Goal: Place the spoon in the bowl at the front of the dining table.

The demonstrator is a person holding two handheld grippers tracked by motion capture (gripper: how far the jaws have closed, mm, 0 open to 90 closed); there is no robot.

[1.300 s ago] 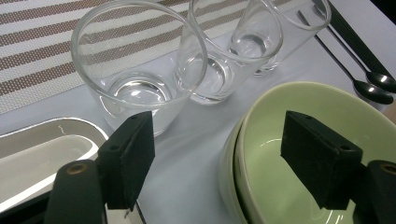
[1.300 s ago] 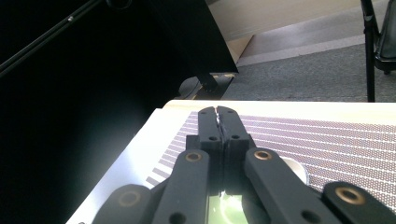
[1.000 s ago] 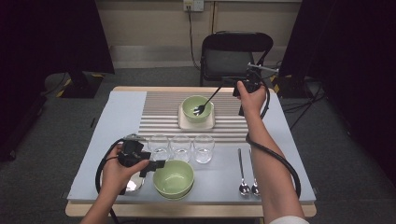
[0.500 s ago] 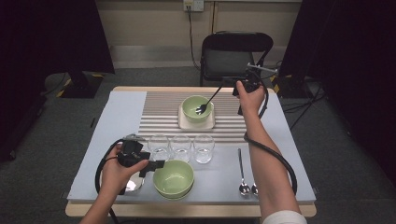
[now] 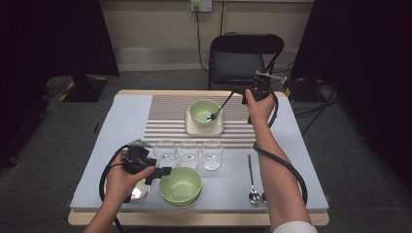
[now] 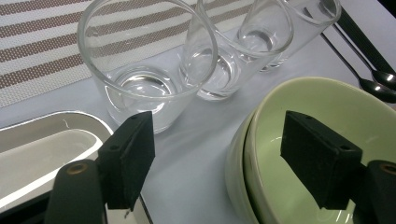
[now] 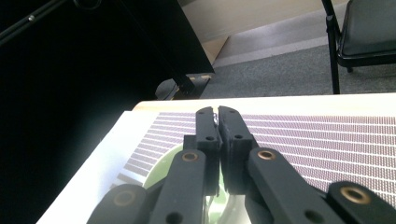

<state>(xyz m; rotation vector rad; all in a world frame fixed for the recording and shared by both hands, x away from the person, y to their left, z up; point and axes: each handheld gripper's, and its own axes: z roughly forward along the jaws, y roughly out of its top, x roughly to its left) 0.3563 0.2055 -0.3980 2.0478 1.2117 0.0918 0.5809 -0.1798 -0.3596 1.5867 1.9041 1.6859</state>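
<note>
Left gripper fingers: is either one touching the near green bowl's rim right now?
Apart. In the left gripper view the fingers stand open: one hangs above the near green bowl hollow, the other over the table beside the metal tray, rim untouched.

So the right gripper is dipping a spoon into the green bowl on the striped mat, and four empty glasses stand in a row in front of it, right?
Not quite: the high view shows three glasses, not four. The rest holds: the right gripper holds a spoon reaching into the green bowl on the striped mat.
</note>
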